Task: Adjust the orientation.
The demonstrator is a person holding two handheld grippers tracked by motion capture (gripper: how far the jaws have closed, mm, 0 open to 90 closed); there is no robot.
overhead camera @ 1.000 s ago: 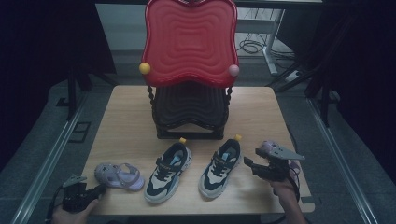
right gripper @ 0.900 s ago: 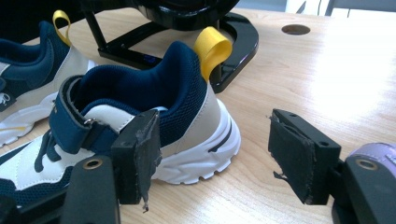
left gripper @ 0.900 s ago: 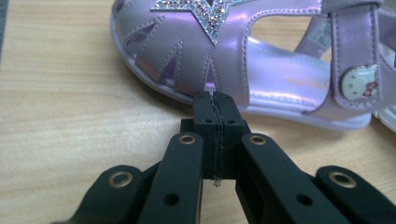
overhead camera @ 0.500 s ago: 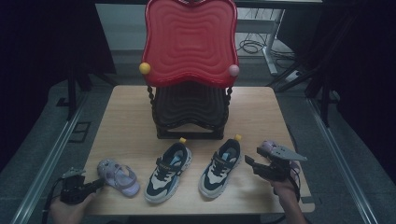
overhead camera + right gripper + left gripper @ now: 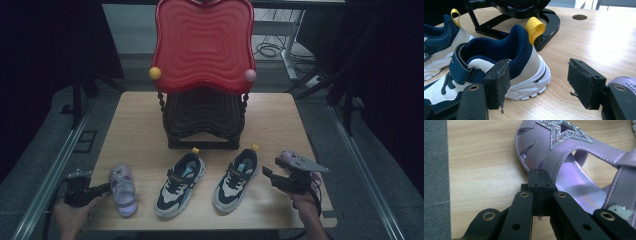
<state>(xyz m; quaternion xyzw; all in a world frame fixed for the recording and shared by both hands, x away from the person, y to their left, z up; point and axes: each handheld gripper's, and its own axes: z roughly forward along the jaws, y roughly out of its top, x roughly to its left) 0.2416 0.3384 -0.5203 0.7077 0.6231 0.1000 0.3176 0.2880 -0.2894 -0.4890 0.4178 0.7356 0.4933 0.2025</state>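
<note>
Sitting at the far end of the pale wooden table is that big glossy red wavy-edged chair back on its black ribbed base, so that's what's hogging most of your high view. In front of it, two navy-and-white kids' sneakers with yellow heel loops are lying side by side, the left sneaker and the right sneaker, toes pointing back toward you.

Over on your left, the small lilac strappy sandal with the glittery star is resting near the table's front edge, just beside the left sneaker but apart from it. Your left gripper is pressing right up against the sandal's side, and in the left gripper view its jaws are clamped fully together with nothing caught between them, tips touching the sandal's rim.

On your right, your right gripper is hanging spread wide, grabbing nothing, jaws aiming at the right sneaker's heel without touching it. A second lilac sandal is peeking out just behind that gripper near the table's right edge.
</note>
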